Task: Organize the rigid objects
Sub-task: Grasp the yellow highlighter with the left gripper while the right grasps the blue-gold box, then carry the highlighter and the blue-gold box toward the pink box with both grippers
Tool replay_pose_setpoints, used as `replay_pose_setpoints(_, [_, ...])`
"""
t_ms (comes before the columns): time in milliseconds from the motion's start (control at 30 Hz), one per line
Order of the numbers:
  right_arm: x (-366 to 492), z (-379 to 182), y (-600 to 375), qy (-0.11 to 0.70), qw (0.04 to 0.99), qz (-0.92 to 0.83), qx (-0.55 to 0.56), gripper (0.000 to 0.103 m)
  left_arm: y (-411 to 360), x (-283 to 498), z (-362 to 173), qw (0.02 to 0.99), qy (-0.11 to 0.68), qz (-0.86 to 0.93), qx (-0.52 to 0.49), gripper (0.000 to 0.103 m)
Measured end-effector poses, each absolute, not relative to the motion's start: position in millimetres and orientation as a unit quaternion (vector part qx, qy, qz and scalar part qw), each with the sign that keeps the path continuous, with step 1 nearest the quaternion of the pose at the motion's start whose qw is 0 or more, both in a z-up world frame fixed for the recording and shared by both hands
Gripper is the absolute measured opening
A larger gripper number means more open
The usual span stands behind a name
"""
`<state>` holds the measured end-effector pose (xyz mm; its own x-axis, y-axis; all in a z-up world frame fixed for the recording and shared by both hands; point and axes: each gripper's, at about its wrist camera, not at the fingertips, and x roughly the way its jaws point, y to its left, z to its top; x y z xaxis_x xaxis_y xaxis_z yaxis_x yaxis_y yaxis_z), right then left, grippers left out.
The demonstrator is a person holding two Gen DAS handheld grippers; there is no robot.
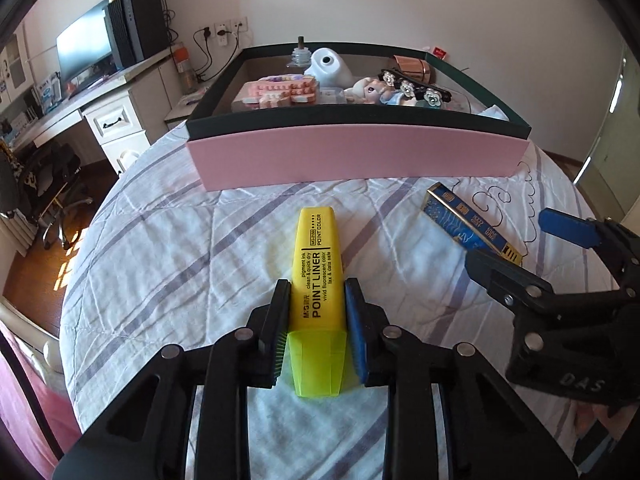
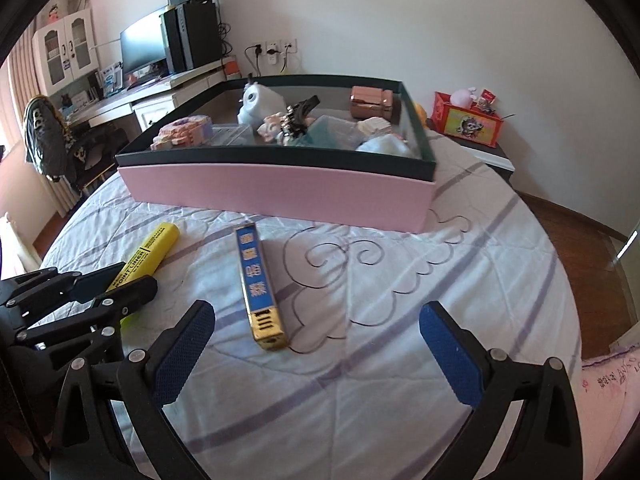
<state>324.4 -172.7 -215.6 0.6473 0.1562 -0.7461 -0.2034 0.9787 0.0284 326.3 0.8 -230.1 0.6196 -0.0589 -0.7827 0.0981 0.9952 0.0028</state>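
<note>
A yellow highlighter (image 1: 318,280) lies on the bed's striped sheet, pointing at the pink box (image 1: 360,156). My left gripper (image 1: 318,296) is shut on the highlighter near its translucent cap. The highlighter also shows in the right wrist view (image 2: 150,252), with the left gripper (image 2: 120,284) around it. A blue and gold flat box (image 2: 260,284) lies in front of my right gripper (image 2: 318,328), which is open and empty just short of it. The blue box also shows at the right of the left wrist view (image 1: 472,220), beside the right gripper (image 1: 516,240).
The pink box with a dark rim (image 2: 280,156) holds several items: a white figure (image 2: 256,104), pink block toys (image 2: 184,130), a doll and a copper case (image 2: 370,102). A desk with a monitor (image 1: 82,50) stands left. A red box (image 2: 468,118) sits on a nightstand.
</note>
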Motion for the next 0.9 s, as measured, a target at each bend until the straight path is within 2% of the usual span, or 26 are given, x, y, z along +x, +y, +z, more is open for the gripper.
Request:
replay_pose_setpoints(33, [328.2, -217.7, -166.6, 0.411, 0.905, 0.108, -0.033, 0.094, 4.8, 324.1, -229.9, 0.9, 0.433, -0.044, 0.021, 0.027])
replay_pose_setpoints(67, [332.1, -219.7, -161.2, 0.418, 0.901, 0.112, -0.037, 0.087, 8.3, 322.6, -230.0, 0.9, 0.433, -0.043, 0.018, 0.027])
replay_pose_setpoints(167, [338.7, -226.7, -146.9, 0.43, 0.893, 0.123, -0.057, 0.052, 17.6, 319.0, -230.3, 0.9, 0.432, -0.047, 0.007, 0.027])
replay_pose_setpoints(233, [340.2, -230.0, -143.0, 0.432, 0.89, 0.13, -0.065, 0.045, 21.0, 315.2, -229.4, 0.902, 0.429, -0.049, -0.001, 0.027])
replay_pose_setpoints(267, [339.2, -228.8, -142.8, 0.433, 0.888, 0.14, -0.063, 0.027, 21.6, 313.2, -228.3, 0.902, 0.428, -0.05, -0.003, 0.027])
replay_pose_setpoints(300, [336.2, -227.2, -142.7, 0.43, 0.888, 0.15, -0.06, 0.016, 22.8, 309.5, -226.0, 0.904, 0.425, -0.051, -0.008, 0.027])
replay_pose_setpoints(500, [300.0, -211.7, -150.0, 0.393, 0.903, 0.171, -0.012, 0.016, 20.4, 277.8, -193.2, 0.922, 0.381, -0.064, -0.019, 0.027])
replay_pose_setpoints(633, [258.0, -174.4, -156.7, 0.334, 0.924, 0.185, 0.031, 0.016, 14.7, 246.2, -157.1, 0.938, 0.34, -0.069, -0.02, 0.027])
replay_pose_setpoints(900, [172.0, -94.6, -153.6, 0.225, 0.957, 0.183, 0.019, 0.016, 4.3, 158.0, -80.6, 0.968, 0.234, -0.091, -0.006, 0.027])
